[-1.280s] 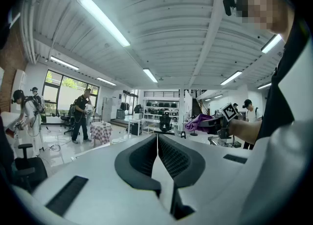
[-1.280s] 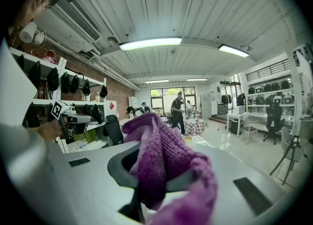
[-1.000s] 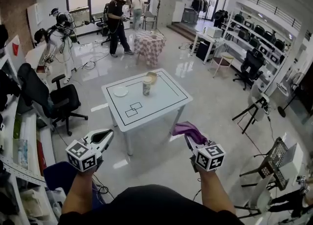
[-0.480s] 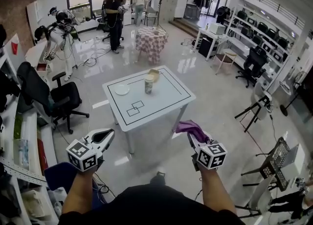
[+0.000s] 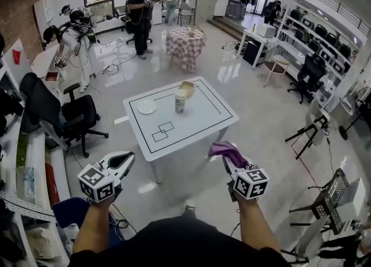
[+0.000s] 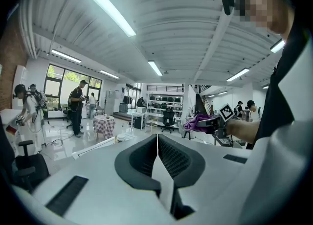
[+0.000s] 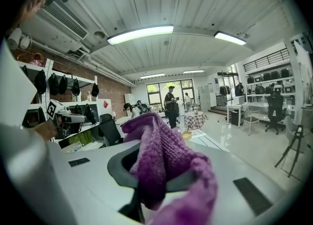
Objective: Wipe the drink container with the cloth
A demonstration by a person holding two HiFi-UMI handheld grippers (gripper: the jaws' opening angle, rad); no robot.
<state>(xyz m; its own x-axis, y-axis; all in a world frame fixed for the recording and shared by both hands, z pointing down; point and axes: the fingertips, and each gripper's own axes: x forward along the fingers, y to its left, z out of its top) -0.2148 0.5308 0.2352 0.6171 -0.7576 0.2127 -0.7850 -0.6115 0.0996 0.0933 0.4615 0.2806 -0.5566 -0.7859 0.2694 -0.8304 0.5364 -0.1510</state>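
The drink container [image 5: 181, 101], a cup with a pale lid, stands upright on the white table [image 5: 197, 126] well ahead of me. My right gripper [image 5: 227, 157] is shut on a purple cloth [image 5: 228, 152], which bunches over its jaws [image 7: 161, 155]; it hovers off the table's near right corner. My left gripper [image 5: 123, 161] is shut with nothing in it, held low to the left of the table. In the left gripper view the jaws [image 6: 156, 141] meet, and the right gripper with the cloth [image 6: 198, 120] shows beyond.
A white plate [image 5: 146, 107] and a tan bowl [image 5: 186, 87] also sit on the table. A black office chair [image 5: 75, 118] stands left of it, shelving along my left. People stand far back by a checkered table [image 5: 185, 42]. A tripod [image 5: 310, 132] is at right.
The table and its objects have come slightly closer and lower in the head view as I step forward. Both grippers keep their pose and grip.
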